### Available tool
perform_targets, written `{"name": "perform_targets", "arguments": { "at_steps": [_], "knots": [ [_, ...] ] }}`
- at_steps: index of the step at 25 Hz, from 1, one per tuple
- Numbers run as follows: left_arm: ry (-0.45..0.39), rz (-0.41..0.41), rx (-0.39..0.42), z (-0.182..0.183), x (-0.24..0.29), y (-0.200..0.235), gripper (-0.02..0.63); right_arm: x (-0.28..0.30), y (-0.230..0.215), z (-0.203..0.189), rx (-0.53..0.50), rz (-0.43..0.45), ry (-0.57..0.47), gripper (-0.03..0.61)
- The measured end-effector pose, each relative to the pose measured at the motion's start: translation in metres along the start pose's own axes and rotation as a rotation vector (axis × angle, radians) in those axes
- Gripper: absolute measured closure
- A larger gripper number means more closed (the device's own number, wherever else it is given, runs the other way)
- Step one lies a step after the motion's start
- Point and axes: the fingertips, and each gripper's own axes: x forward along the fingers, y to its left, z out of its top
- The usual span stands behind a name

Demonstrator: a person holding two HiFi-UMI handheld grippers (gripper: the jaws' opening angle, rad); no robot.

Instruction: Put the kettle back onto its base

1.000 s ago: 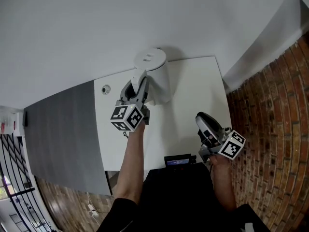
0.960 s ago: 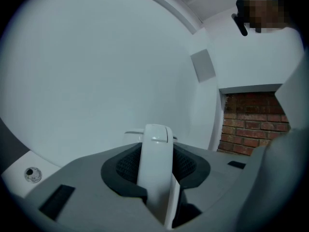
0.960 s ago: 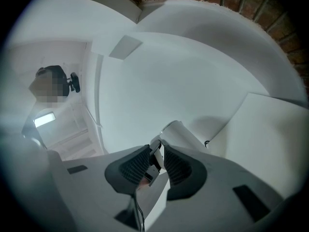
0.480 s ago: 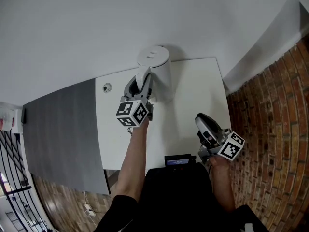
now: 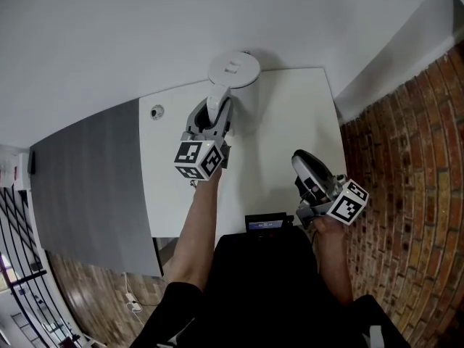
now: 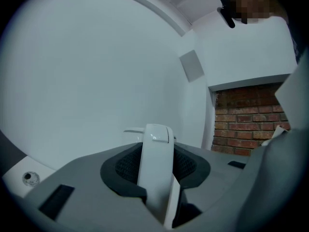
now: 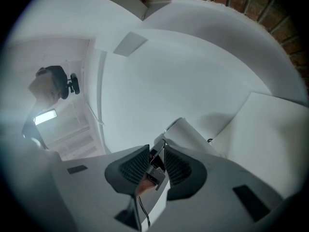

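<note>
- Left gripper (image 5: 212, 118): reaches level across the white table (image 5: 290, 129) to the kettle (image 5: 243, 93); its pads (image 6: 126, 166) are clamped on either side of the white handle (image 6: 155, 168), which fills the gap between them.
- Kettle: white, lid uppermost, at the far edge of the table close to the wall; the head view looks almost straight down on the lid, so the underside is hidden.
- Base: not identifiable in any view — whether the kettle rests on it, on the bare table, or hangs just above cannot be told.
- Right gripper (image 5: 306, 176): held over the near right part of the table, well apart from the kettle; jaws stand a narrow slit apart with nothing gripped; only the distant kettle and the other arm show through the slit.
- Small round fitting (image 5: 156, 112): in the table top left of the kettle; too small to identify.
- Dark device (image 5: 264, 224): at the near table edge, partly cut off by the person's dark clothing; its front is unreadable.
- Brick wall (image 5: 406, 158): right of the table, running out of frame.
</note>
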Motion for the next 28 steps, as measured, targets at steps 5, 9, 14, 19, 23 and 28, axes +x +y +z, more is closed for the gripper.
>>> {"name": "perform_targets", "arguments": {
  "at_steps": [5,9,14,19,23,28],
  "knots": [
    [0.029,-0.045,0.034,-0.005,-0.007,-0.01,0.451,0.001,0.001,-0.003,-0.002,0.005,0.01,0.483],
    [0.049,-0.061,0.042,-0.011,-0.016,-0.013,0.451,0.003,0.003,-0.006,-0.001,0.01,0.019,0.483],
    [0.066,-0.063,0.035,-0.015,-0.027,-0.012,0.453,0.008,0.004,-0.01,0.0,0.015,0.03,0.483],
    [0.078,-0.072,0.035,-0.021,-0.036,-0.008,0.454,0.014,0.003,-0.013,0.003,0.018,0.04,0.483],
    [0.082,-0.101,0.066,-0.024,-0.043,-0.009,0.457,0.017,0.003,-0.014,0.003,0.018,0.044,0.483],
    [0.061,-0.152,0.129,-0.032,-0.053,-0.011,0.457,0.017,0.002,-0.015,0.004,0.011,0.045,0.483]
  ]
}}
